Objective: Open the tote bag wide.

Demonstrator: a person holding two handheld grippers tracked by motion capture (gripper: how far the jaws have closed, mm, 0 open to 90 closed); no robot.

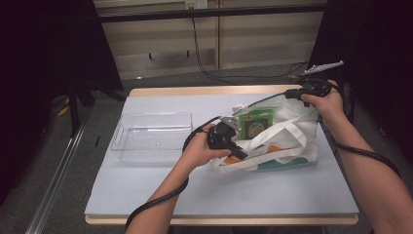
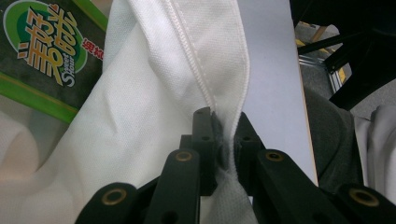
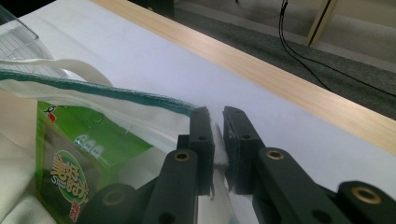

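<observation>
A white cloth tote bag (image 1: 292,131) lies open on the table, right of centre, with a green snack packet (image 1: 255,124) standing in its mouth. My left gripper (image 1: 243,155) is at the bag's near left side. In the left gripper view, the left gripper (image 2: 226,140) is shut on the stitched white hem of the bag (image 2: 154,93), with the packet (image 2: 42,51) beyond it. My right gripper (image 1: 288,93) holds the far right rim up. In the right gripper view, the right gripper (image 3: 218,140) is shut on the green-edged rim of the bag (image 3: 93,91), beside the packet (image 3: 70,158).
A clear plastic tray (image 1: 151,134) stands empty to the left of the bag. The pale table top (image 1: 195,190) has a wooden far edge (image 3: 289,79). Cables (image 1: 204,53) run across the floor behind the table.
</observation>
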